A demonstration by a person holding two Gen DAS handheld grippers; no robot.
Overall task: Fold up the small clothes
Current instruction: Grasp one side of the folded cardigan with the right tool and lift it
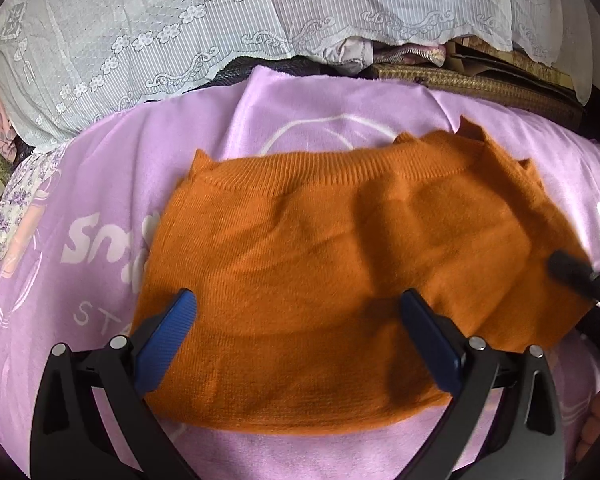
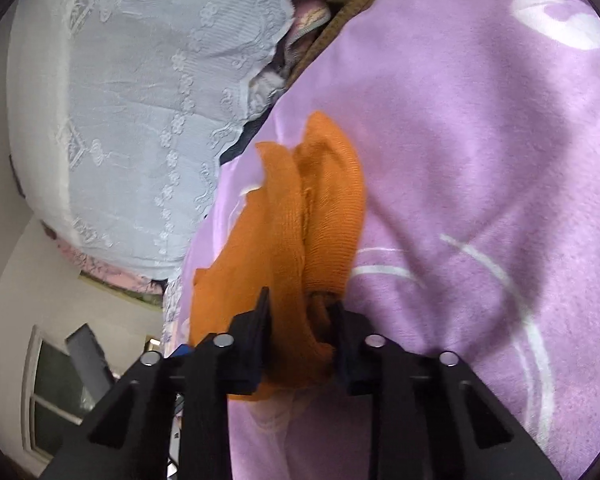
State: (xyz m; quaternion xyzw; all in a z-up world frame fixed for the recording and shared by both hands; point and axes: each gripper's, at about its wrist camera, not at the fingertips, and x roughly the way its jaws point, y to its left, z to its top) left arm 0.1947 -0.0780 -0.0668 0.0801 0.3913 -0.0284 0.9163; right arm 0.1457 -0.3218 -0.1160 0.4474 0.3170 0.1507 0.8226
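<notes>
Both views are bright, lit by soft daylight; a window (image 2: 56, 384) shows at the lower left of the right wrist view. The lilac blanket (image 1: 100, 200) looks slightly washed out, and a broad soft shadow (image 2: 539, 276) crosses it near its right edge in the right wrist view. Fisheye distortion bends everything toward dark, vignetted corners. The orange knit (image 1: 300, 272) is sharp at its ribbed band and smeared at its right edge, where the right tool (image 1: 579, 276) is blurred.
</notes>
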